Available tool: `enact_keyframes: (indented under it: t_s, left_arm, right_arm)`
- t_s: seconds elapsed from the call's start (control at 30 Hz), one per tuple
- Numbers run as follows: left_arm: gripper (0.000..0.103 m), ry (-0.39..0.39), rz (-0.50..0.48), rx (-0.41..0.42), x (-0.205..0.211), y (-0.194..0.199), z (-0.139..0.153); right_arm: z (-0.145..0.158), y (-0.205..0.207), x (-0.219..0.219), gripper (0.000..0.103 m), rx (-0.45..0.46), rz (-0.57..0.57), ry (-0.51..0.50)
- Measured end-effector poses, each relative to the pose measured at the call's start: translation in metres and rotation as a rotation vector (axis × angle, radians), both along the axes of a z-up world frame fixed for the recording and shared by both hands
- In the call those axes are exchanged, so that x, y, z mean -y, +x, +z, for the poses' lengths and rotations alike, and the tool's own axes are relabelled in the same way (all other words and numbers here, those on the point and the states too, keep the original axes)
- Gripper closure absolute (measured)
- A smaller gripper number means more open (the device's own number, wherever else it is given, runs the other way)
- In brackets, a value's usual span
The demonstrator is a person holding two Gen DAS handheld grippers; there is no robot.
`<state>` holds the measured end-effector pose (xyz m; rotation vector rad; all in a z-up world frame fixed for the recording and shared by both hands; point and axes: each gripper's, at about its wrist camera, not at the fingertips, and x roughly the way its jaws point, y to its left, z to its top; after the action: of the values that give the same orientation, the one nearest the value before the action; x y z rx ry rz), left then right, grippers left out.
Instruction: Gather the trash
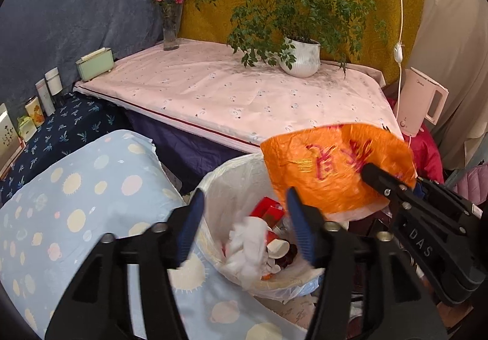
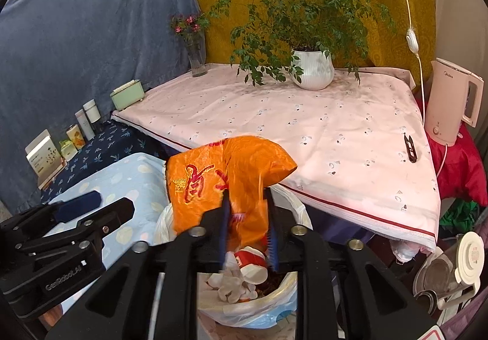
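An orange plastic wrapper with red characters (image 2: 225, 175) hangs between the fingers of my right gripper (image 2: 247, 218), which is shut on it, just above a trash bin lined with a white bag (image 2: 259, 303). In the left wrist view the same wrapper (image 1: 332, 163) is held over the bin (image 1: 225, 184) at the right. The bin holds white tissue, red packaging and a paper cup. My left gripper (image 1: 244, 221) is open and empty above the bin's left rim.
A table with a pink cloth (image 2: 305, 132) stands behind the bin, carrying a potted plant (image 2: 311, 68), a flower vase (image 2: 195, 56), a green box (image 2: 128, 94) and small black snips (image 2: 410, 148). A pink kettle (image 2: 451, 102) is at the right, a blue dotted cushion (image 1: 76, 202) at the left.
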<state>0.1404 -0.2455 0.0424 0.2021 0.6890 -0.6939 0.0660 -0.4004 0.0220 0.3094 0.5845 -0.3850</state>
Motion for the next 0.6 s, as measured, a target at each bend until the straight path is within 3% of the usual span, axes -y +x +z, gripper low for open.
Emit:
enact_keyframes:
  t_s: [0.07, 0.13, 0.33, 0.6]
  left_arm:
    - [0.036, -0.006, 0.005, 0.004, -0.002, 0.001, 0.0]
    - [0.035, -0.004, 0.007, 0.0, -0.002, 0.002, -0.002]
    - [0.028, -0.008, 0.03, -0.007, -0.011, 0.006, -0.002]
    - [0.027, -0.019, 0.054, 0.004, -0.026, 0.003, 0.004]
  right_arm:
    - [-0.002, 0.002, -0.002, 0.062, -0.001, 0.005, -0.007]
    - [-0.003, 0.004, -0.005, 0.058, -0.003, 0.014, -0.017]
    - [0.002, 0.004, -0.01, 0.051, 0.004, 0.019, -0.024]
    - [0.013, 0.0, -0.021, 0.044, 0.005, 0.032, -0.054]
